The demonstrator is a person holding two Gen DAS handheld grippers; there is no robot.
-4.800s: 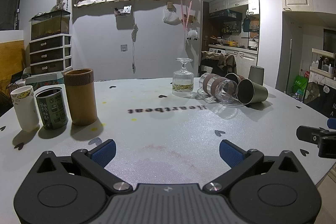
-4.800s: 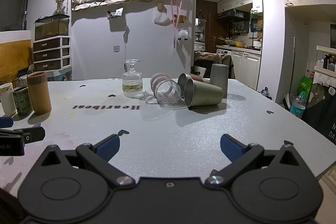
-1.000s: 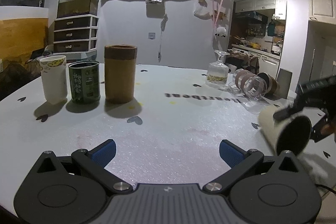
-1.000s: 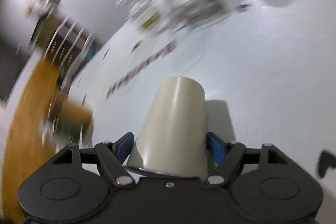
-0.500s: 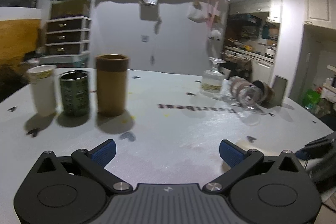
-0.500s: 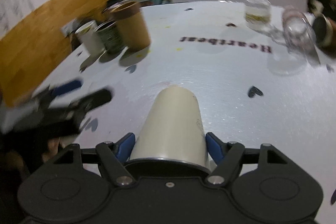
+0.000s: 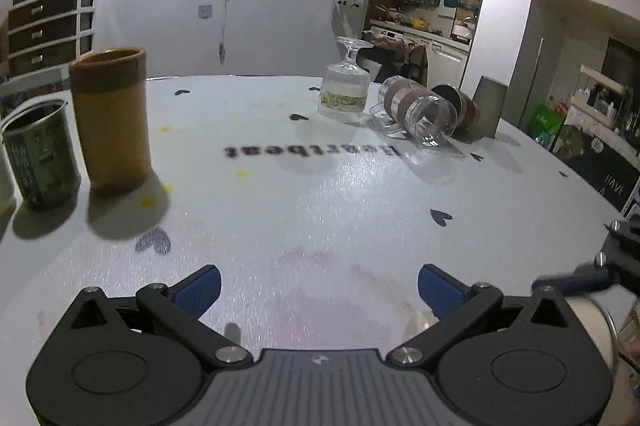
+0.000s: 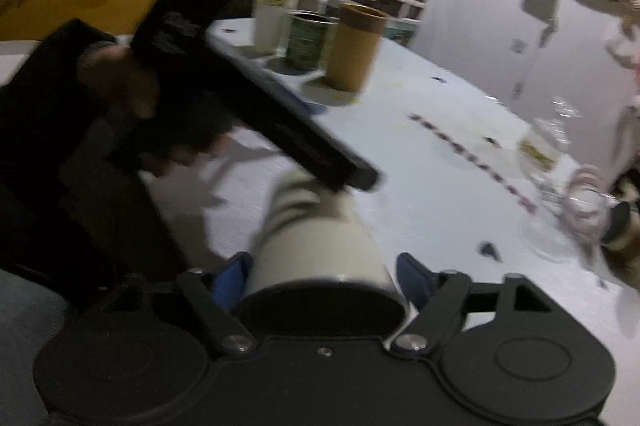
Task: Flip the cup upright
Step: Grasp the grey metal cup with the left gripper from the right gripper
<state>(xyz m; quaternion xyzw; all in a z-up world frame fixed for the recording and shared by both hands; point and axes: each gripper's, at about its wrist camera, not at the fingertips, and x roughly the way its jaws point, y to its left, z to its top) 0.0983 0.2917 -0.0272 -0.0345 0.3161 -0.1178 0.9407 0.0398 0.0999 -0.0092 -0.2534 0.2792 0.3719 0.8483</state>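
Standing on the worktop (image 7: 320, 194) are 3 upright cups (image 7: 114, 122); 1 cream cup (image 8: 316, 246) is pinched by the right hand-held gripper (image 8: 324, 274), above the worktop. Left hand-held gripper (image 7: 318, 290) spread, empty.

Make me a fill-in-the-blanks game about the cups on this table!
1. The right gripper is holding a cream-coloured ____.
2. The stemmed glass stands upside ____.
3. The fingers of the left gripper are open and hold ____.
4. Next to the tall brown cup stands a dark ____ tin mug.

Missing words: cup; down; nothing; green
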